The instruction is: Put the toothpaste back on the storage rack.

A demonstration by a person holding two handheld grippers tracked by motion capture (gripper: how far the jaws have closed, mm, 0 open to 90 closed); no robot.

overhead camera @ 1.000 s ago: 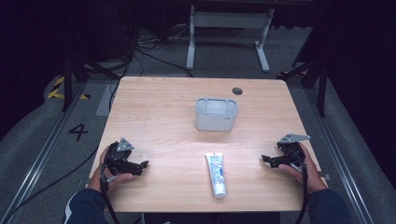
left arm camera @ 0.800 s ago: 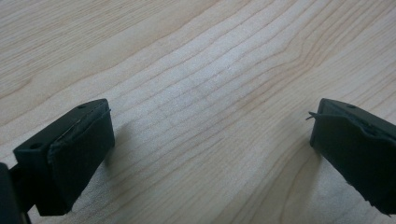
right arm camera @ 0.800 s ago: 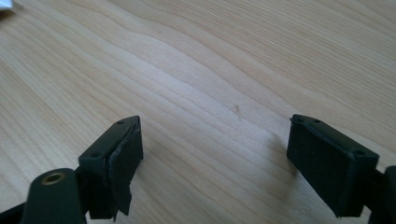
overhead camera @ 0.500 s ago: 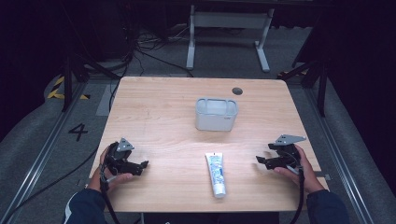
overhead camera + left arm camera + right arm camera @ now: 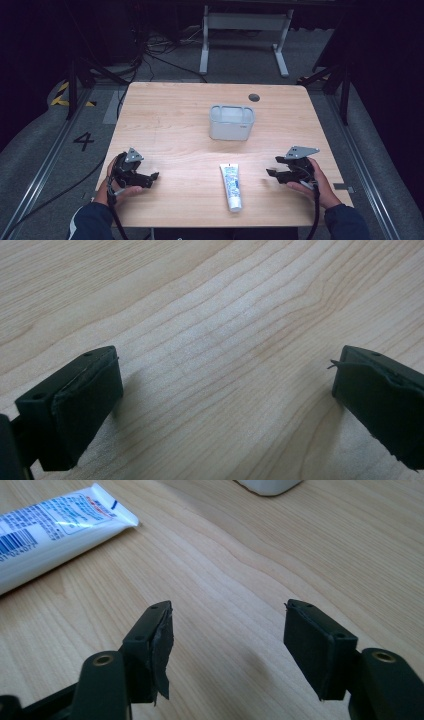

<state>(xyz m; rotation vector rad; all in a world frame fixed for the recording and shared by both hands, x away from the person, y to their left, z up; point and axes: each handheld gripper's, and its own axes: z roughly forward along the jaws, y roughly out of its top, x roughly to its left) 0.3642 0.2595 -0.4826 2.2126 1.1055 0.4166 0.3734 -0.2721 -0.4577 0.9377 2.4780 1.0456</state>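
The right gripper point(image 5: 272, 172) sits near the right edge of the wooden table point(image 5: 170, 115), held in the person's right hand point(image 5: 312, 182). Its two black jaws have just been closing, but they are not shut. There is a gap between them, and nothing is in that gap, just bare wood. The jaws hold nothing and touch nothing. In the right gripper view the gripper point(image 5: 227, 630) points at the table, and its pads have no thing between them.

The left gripper point(image 5: 152, 176) is near the left front corner of the table, in the person's left hand point(image 5: 120, 190). In the left gripper view its jaws point(image 5: 225, 385) stand wide apart. Only wood shows between them. It holds nothing too.

The toothpaste tube point(image 5: 231, 186) lies flat on the table, near the front edge, between the two grippers. It is closer to the right gripper, but not touching it. It is white with blue print. In the right gripper view the tube point(image 5: 55, 522) lies up and to the left of the jaws, well clear of them.

A small grey bin point(image 5: 231, 122) stands upright in the middle of the table, behind the tube and apart from it. From above its inside looks pale, and I cannot tell if anything is in it.
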